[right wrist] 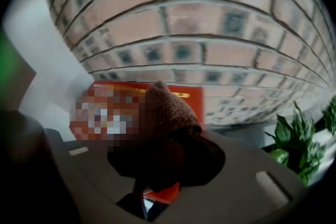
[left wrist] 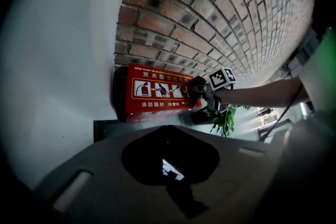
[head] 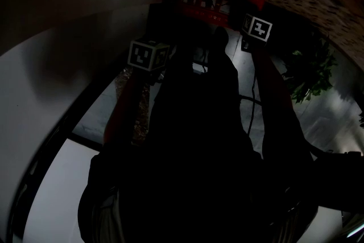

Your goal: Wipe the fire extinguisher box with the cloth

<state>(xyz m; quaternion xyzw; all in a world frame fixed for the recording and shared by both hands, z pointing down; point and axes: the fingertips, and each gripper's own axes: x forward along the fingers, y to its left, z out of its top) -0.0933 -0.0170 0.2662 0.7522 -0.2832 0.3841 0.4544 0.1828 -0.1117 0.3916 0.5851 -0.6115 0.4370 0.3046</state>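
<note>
The red fire extinguisher box (left wrist: 157,93) stands on the floor against a brick wall; in the head view the box (head: 211,0) is dim, at top centre. My right gripper (right wrist: 165,162) is shut on a brown knitted cloth (right wrist: 169,113), which bulges out of its jaws in front of the box (right wrist: 189,96). From the left gripper view, that cloth (left wrist: 196,85) sits at the box's right end, with the right gripper's marker cube (left wrist: 222,77) just behind it. My left gripper (left wrist: 170,157) hangs back from the box, jaws together and empty.
A brick wall (left wrist: 220,18) rises behind the box, with a white wall (left wrist: 63,60) to its left. A green potted plant (head: 310,74) stands right of the box. The person's dark body fills the lower head view.
</note>
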